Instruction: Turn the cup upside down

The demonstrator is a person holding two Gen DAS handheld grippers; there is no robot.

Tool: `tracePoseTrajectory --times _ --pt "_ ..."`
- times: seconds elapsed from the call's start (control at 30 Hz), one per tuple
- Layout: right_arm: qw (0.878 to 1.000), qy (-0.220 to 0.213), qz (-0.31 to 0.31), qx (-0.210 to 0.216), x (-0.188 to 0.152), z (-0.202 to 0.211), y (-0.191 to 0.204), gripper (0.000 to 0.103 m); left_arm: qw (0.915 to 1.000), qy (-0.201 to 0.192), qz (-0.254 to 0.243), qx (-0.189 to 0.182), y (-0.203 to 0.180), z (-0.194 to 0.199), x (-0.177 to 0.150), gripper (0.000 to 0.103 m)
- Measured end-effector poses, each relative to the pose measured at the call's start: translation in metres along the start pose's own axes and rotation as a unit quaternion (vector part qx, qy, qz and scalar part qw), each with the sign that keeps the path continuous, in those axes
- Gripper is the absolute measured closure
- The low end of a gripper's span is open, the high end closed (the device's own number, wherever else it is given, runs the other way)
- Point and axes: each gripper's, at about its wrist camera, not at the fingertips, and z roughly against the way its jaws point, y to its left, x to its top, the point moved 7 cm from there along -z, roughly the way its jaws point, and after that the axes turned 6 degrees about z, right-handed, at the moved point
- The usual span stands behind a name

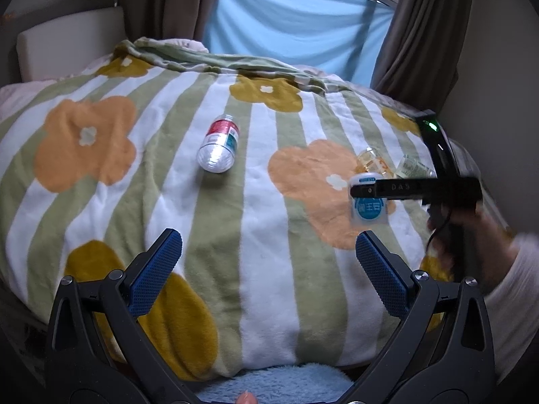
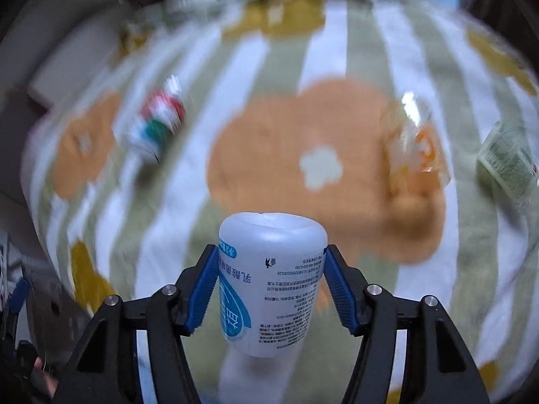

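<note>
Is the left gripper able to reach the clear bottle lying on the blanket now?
Probably yes. The left gripper is open and empty, and only bare blanket lies between it and the clear bottle. The right gripper holds the cup off to the side.

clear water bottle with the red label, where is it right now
The water bottle lies on its side on the striped floral blanket, left of centre in the left wrist view, well left of the white cup clamped in the right gripper.
</note>
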Motion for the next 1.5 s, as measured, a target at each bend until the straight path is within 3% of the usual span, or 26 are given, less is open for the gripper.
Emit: tracePoseTrajectory --times 0.1,0.23,0.4,0.73,0.97,1.1,1.2,1.5 --pt "0.995 -0.097 -0.011 0.001 0.001 0.003 -0.004 0.045 0.9999 0.008 -0.006 0.007 -0.002 -0.003 -0.002 0.000" --pt "0.989 -0.143 0.020 -0.040 -0.007 -0.011 0.004 0.045 0.9996 0.017 -0.014 0.016 -0.002 -0.003 -0.006 0.000" --pt "0.987 -0.146 0.041 -0.049 -0.023 -0.029 0.002 0.045 0.9995 0.021 -0.015 0.020 -0.003 -0.007 -0.007 0.000" --pt "0.985 -0.121 0.107 -0.054 -0.061 -0.023 0.008 0.045 0.9996 0.019 -0.016 0.011 -0.014 -0.009 -0.005 0.000" --pt "0.978 -0.132 0.135 -0.091 -0.066 -0.027 0.015 0.044 0.9996 0.016 -0.017 0.016 -0.014 -0.007 -0.003 0.000" --pt "0.985 -0.117 0.101 -0.071 -0.065 -0.031 0.009 0.029 0.9996 0.015 -0.017 0.015 -0.014 -0.005 -0.002 0.000" --pt "0.989 -0.096 0.083 -0.077 -0.069 -0.036 0.003 0.007 0.9996 0.013 -0.020 0.016 -0.016 -0.003 -0.001 0.000" --pt "0.987 -0.129 0.073 -0.062 -0.079 -0.020 0.008 0.000 0.9990 -0.008 -0.038 0.023 -0.028 0.014 0.003 0.000"
